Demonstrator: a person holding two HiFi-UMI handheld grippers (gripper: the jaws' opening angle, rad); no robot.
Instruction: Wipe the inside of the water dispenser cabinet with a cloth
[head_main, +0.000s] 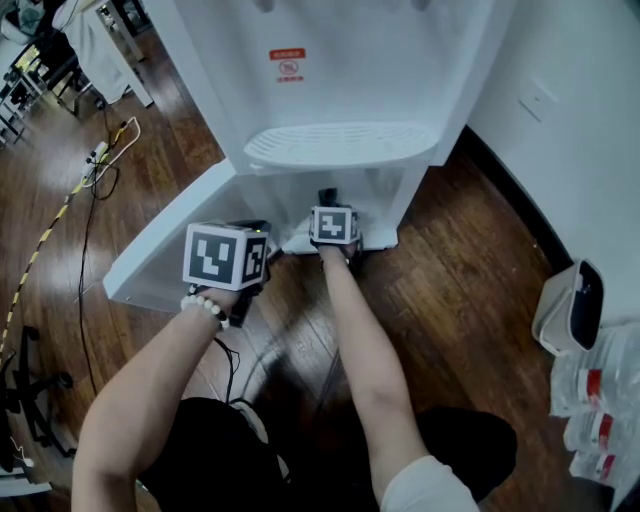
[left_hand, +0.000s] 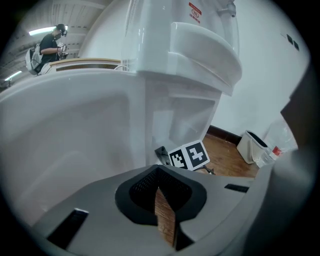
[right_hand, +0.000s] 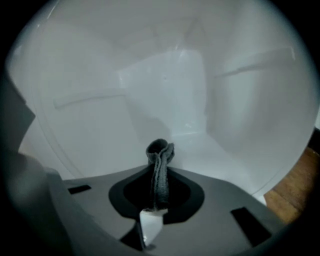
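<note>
The dark grey cloth (right_hand: 160, 175) stood pinched between the closed jaws of the right claw (right_hand: 159, 155), white cabinet (right_hand: 165, 85) walls of the water dispenser (head_main: 340, 100) all around it, while the left claw (left_hand: 161, 195), closed and empty, hung beside the open door (head_main: 165, 245).

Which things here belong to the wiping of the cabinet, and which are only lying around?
For the job:
- dark cloth, clamped in the right gripper
- water dispenser cabinet
- its open door

Just lying about:
- white bin
- cables on the floor
- plastic packets
- chair base
</note>
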